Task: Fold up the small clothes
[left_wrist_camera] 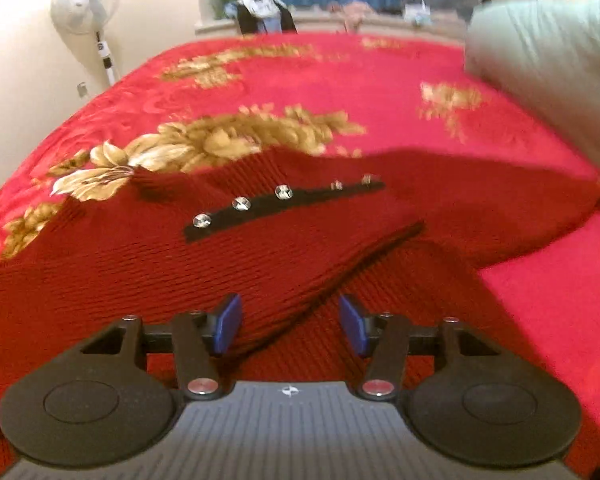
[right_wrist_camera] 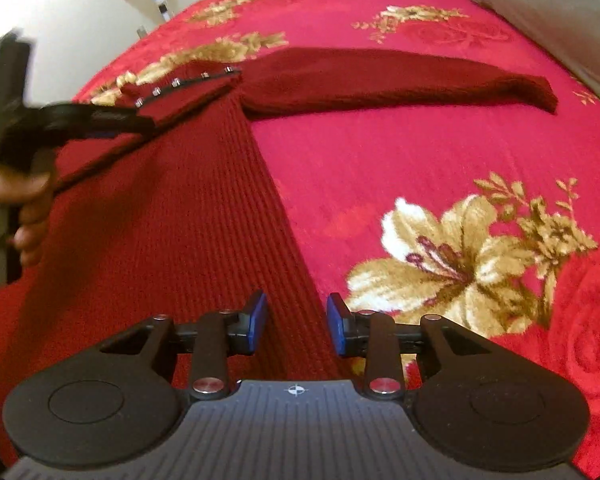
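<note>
A dark red ribbed knit cardigan (right_wrist_camera: pixel 172 216) lies on the bed, its black placket with shiny buttons (left_wrist_camera: pixel 284 200) toward the far side. One sleeve (right_wrist_camera: pixel 400 80) stretches out to the right; the left part is folded over the body. My left gripper (left_wrist_camera: pixel 290 324) is open, its blue pads either side of a folded edge of the cardigan (left_wrist_camera: pixel 312 292). It shows in the right wrist view (right_wrist_camera: pixel 140 124), low over the fold. My right gripper (right_wrist_camera: pixel 296 322) is open, its pads straddling the cardigan's right side edge near the hem.
The bed carries a bright red blanket with gold flowers (right_wrist_camera: pixel 460 240). A grey-green pillow (left_wrist_camera: pixel 548 64) lies at the far right. A white standing fan (left_wrist_camera: pixel 86 8) stands by the wall at the left. Clutter sits on the ledge behind the bed (left_wrist_camera: pixel 264 8).
</note>
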